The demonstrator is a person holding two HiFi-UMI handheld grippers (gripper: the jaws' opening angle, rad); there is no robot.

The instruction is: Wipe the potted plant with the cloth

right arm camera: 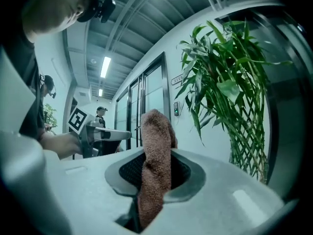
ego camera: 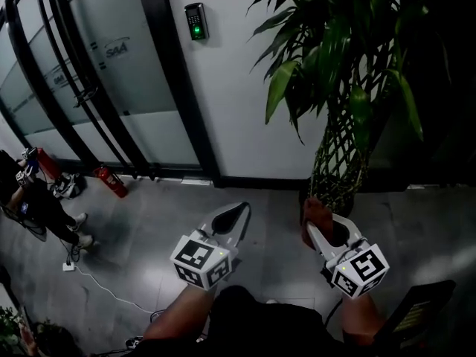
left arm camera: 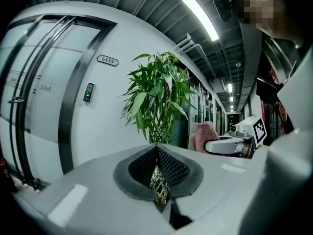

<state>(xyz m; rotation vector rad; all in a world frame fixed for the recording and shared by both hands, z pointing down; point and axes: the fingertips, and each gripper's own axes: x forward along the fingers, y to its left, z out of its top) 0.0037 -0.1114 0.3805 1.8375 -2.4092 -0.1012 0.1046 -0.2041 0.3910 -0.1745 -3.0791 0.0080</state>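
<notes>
Lowest in the head view, closest to the lens, sit the two grey hand-held grippers with their black-and-white marker cubes. The right gripper (ego camera: pixel 315 223) is at lower right. Its jaws are clamped on a brown terry cloth (ego camera: pixel 318 210), which stands up between the mesh pads as a bunched fold and pokes out past the tips. The left gripper (ego camera: pixel 239 213) is at lower centre. Its jaws are pressed together with nothing held between them.

The cloth hangs just in front of the tall potted plant with long green leaves and a braided lattice stem (ego camera: pixel 338 151), which fills the upper right of the head view. In the right gripper view the plant stands to the right of the cloth, clear of it. The pot itself is too dark to make out.

Behind the plant is a plain white wall (ego camera: pixel 223 88). A small black fingerprint keypad with a green light (ego camera: pixel 196 21) is mounted on it at upper centre. Above the keypad, in the left gripper view, an oval door plate (left arm camera: pixel 107 60) reads "5113".

Left of the keypad are black-framed frosted glass doors (ego camera: pixel 82 88), and pale lettering on them reads "SAA".

At the foot of the doors lies a red fire extinguisher (ego camera: pixel 111 181) on the grey floor (ego camera: pixel 163 214). A person in dark clothes (ego camera: pixel 33 199) stands at the left edge.
</notes>
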